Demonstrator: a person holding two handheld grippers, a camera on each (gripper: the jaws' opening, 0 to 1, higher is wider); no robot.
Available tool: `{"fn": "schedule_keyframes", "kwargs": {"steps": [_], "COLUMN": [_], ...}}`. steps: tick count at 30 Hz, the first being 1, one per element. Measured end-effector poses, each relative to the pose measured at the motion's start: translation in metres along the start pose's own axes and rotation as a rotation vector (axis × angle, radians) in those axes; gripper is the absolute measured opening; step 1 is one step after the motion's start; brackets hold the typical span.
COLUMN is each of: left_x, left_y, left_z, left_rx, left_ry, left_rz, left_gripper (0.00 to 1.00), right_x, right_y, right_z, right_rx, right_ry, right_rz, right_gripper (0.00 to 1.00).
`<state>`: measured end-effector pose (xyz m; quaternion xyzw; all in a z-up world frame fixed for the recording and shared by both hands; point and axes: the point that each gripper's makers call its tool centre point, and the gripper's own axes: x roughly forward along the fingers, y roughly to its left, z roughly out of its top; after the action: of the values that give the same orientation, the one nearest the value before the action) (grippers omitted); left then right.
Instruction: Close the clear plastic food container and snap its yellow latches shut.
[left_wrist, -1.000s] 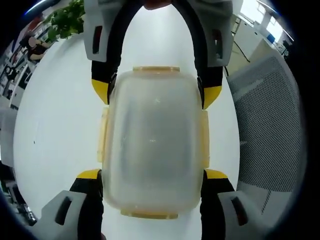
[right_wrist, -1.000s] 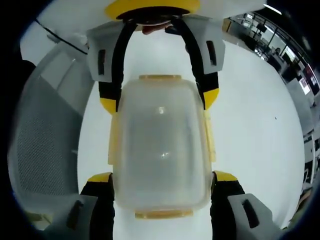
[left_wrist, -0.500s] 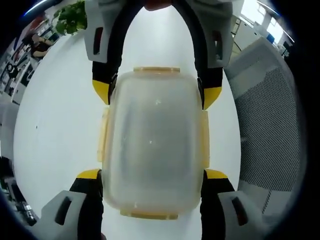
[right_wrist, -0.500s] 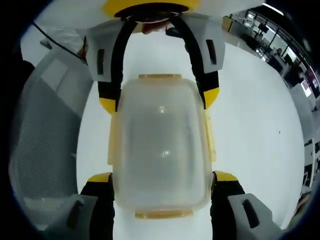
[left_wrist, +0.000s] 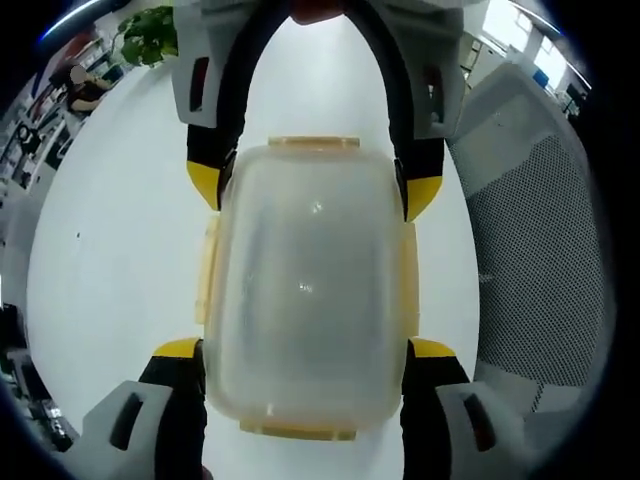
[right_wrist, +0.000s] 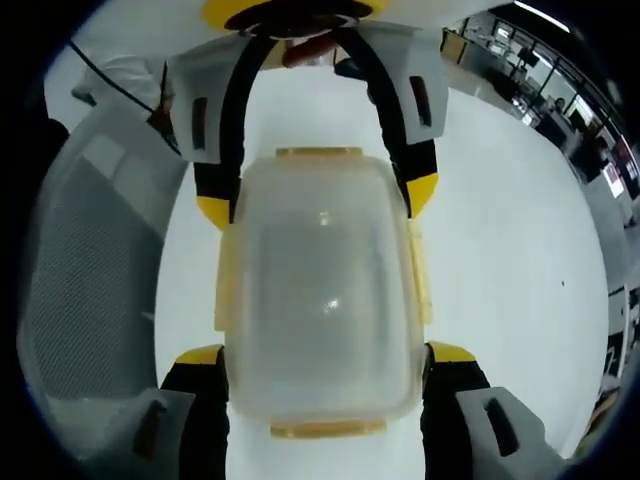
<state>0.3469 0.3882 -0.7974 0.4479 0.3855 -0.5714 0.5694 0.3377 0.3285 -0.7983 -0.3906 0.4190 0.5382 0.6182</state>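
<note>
Frosted clear container (left_wrist: 305, 290) with yellow latches (left_wrist: 207, 270); white table (left_wrist: 110, 260); grey mesh chair (left_wrist: 545, 250) at 3 o'clock.

Almost nothing changes over the second. In the left gripper view, the green potted plant (left_wrist: 152, 28) and the grey mesh-backed chair (left_wrist: 540, 250) slide slightly across the background, which is camera drift. In the right gripper view, the grey mesh chair (right_wrist: 85, 270) likewise drifts a little.
</note>
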Motion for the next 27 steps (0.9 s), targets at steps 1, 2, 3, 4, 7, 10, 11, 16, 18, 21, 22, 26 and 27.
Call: {"fn": "schedule_keyframes", "kwargs": {"steps": [1,2,3,4,7,10,11,16,18,21,22,26,27], "left_x": [0.0004,0.0004,0.0012,0.0014,0.002,0.0021,0.0019,0.0021,0.0019,0.002,0.0019,0.0016,0.0021], "left_y": [0.0002,0.0002,0.0004,0.0004,0.0003,0.0007,0.0007,0.0012,0.0014,0.0017,0.002,0.0053,0.0061], "left_z": [0.0008,0.0007,0.0007,0.0005,0.0007,0.0001,0.0001,0.0015,0.0017,0.0017,0.0016,0.0008,0.0008], "left_rx": [0.001,0.0,0.0,-0.001,-0.002,-0.001,-0.001,-0.004,-0.004,-0.004,-0.002,0.003,0.004], "left_ry": [0.001,0.002,0.005,0.007,0.015,0.015,0.01,-0.013,-0.018,-0.019,-0.017,-0.021,-0.023], "left_rz": [0.0,0.002,0.005,0.007,0.012,0.01,0.007,0.004,0.003,0.001,0.001,0.001,0.001], "left_gripper": [0.8,0.8,0.8,0.81,0.81,0.81,0.81,0.82,0.82,0.82,0.81,0.81,0.81], "right_x": [-0.0001,-0.0001,-0.0002,-0.0003,-0.0004,-0.0006,-0.0006,-0.0004,-0.0006,-0.0004,-0.0003,0.0002,0.0003], "right_y": [-0.0001,-0.0001,-0.0001,0.0,-0.0001,-0.0002,-0.0003,-0.0006,-0.0009,-0.0012,-0.0012,-0.0045,-0.0051], "right_z": [-0.0002,-0.0007,-0.0008,-0.0008,-0.0006,-0.0004,-0.0003,-0.0012,-0.0013,-0.0015,-0.0014,-0.0003,-0.0004], "right_rx": [0.0,0.001,0.001,0.001,0.004,0.006,0.006,0.008,0.006,0.005,0.005,0.012,0.013], "right_ry": [0.002,0.004,0.004,0.004,0.002,-0.003,-0.004,0.008,0.012,0.017,0.019,0.019,0.022], "right_rz": [0.0,-0.001,-0.002,-0.002,-0.006,-0.007,-0.007,-0.012,-0.008,-0.003,-0.002,-0.007,-0.007], "right_gripper": [0.8,0.8,0.8,0.8,0.8,0.8,0.8,0.8,0.8,0.8,0.8,0.8,0.8]}}
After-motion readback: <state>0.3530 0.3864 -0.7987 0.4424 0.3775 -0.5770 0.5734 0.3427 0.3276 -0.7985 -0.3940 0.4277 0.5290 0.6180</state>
